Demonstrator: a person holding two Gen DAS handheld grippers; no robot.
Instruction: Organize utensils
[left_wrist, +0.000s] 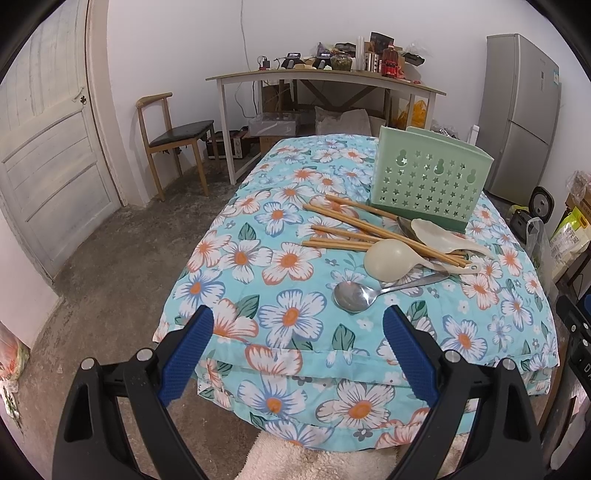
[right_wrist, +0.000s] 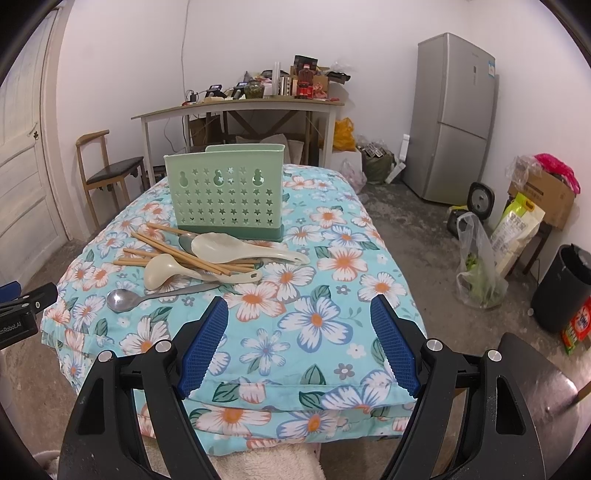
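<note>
Gaping empty, both tools: left tool (left_wrist: 297, 325), right tool (right_wrist: 299, 314); only the right wrist view shows the black bin (right_wrist: 557, 288)

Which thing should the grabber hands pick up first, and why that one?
Probably the metal spoon. It lies alone at the near edge of the pile, nothing on top of it, closest to the open left gripper. The chopsticks are tangled under the cream spoons, and the green holder stands empty behind.

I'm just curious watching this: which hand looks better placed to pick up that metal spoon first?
Probably left. The metal spoon lies just ahead of the open left gripper; from the right gripper it sits well off to the side.
</note>
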